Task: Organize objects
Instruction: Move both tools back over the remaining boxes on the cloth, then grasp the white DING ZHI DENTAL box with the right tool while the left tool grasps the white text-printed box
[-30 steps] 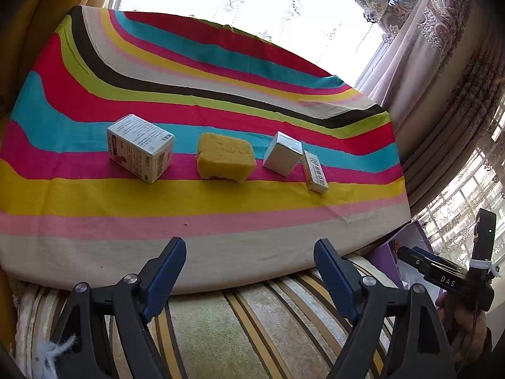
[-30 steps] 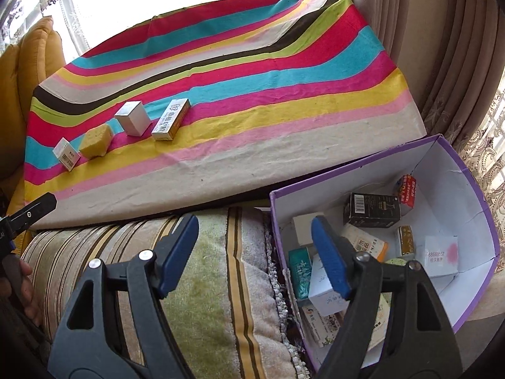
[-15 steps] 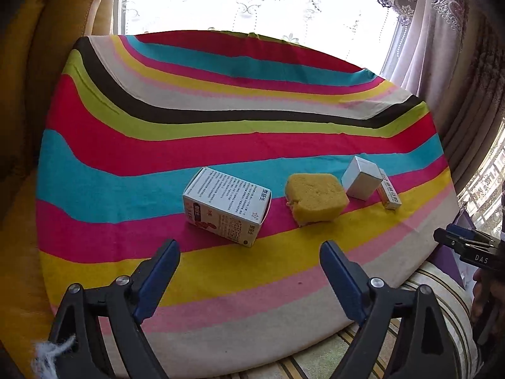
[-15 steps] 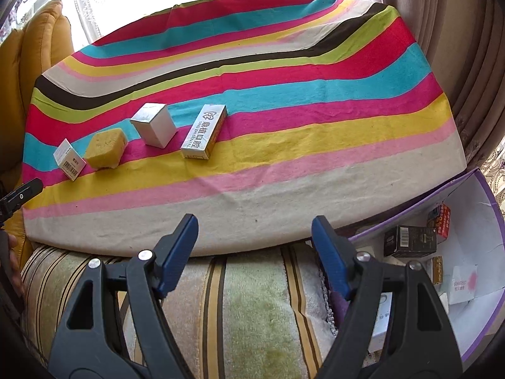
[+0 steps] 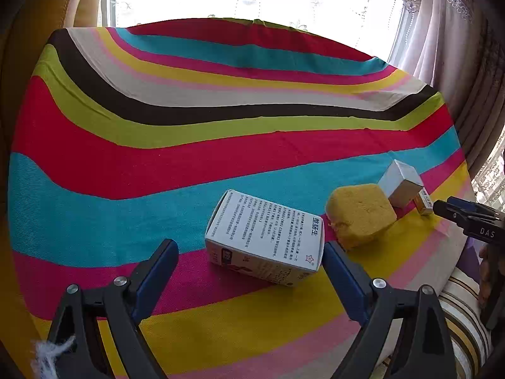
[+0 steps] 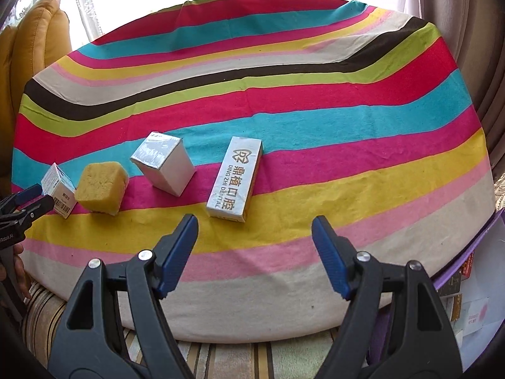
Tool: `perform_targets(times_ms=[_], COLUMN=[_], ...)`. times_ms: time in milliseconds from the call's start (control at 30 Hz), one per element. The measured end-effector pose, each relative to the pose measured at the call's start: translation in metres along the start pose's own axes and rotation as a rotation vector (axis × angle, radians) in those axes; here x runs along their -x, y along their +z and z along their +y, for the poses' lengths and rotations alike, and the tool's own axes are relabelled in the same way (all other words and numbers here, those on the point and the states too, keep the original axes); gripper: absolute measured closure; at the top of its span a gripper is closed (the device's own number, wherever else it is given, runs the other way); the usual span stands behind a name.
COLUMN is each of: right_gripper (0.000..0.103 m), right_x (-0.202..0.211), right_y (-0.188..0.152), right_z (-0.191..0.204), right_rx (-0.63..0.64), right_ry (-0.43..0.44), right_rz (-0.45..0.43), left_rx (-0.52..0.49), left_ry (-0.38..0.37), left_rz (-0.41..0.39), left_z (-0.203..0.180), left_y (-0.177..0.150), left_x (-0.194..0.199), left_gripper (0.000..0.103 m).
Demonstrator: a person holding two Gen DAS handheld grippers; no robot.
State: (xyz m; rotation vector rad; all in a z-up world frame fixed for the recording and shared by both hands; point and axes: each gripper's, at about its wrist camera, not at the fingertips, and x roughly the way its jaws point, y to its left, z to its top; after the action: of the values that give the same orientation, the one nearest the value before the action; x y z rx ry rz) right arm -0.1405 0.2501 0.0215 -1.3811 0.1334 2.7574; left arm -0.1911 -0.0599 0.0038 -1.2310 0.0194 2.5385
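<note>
Tabletop (image 6: pixel 315 189): striped cloth.
Row, left to right: printed carton (image 5: pixel 268 240), yellow sponge (image 5: pixel 359 216), silver box (image 6: pixel 164 165), dental box (image 6: pixel 236 178).
Left gripper (image 5: pixel 249 265): fingers just widened, released, flanking the printed carton.
Right gripper (image 6: pixel 254 251): fingers released, near the dental box.

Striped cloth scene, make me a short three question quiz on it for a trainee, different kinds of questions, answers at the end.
1. True or false: the yellow sponge lies between the printed white box and the silver-topped box.
2. Which item lies nearest the right gripper? A. the sponge B. the long dental box C. the printed white box
3. Fill in: the left gripper holds ____.

Key
1. True: on the striped cloth the row runs printed box, sponge, silver-topped box, dental box.
2. B.
3. Nothing: its jaws, which have just been opening, stand apart in front of the printed white box.
</note>
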Motion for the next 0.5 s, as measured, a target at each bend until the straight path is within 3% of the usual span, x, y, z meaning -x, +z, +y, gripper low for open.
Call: perform_targets(times_ms=[300, 433, 500], right_gripper=[0.026, 0.033, 0.040], right_x=[-0.034, -0.045, -0.047], right_y=[0.018, 0.021, 0.022], right_z=[0.013, 0.015, 0.017], right_rx=[-0.005, 0.010, 0.026], right_ry=[-0.030, -0.054, -0.076], right_rz=[0.020, 0.034, 0.029], left_rx=[-0.036, -0.043, -0.051], left_ry=[-0.018, -0.021, -0.021], left_rz=[-0.011, -0.005, -0.011], left_z=[-0.006, -0.006, -0.008], left_y=[0.005, 0.006, 0.006], left_x=[-0.010, -0.014, -0.014], left_gripper=[0.011, 0.028, 0.028])
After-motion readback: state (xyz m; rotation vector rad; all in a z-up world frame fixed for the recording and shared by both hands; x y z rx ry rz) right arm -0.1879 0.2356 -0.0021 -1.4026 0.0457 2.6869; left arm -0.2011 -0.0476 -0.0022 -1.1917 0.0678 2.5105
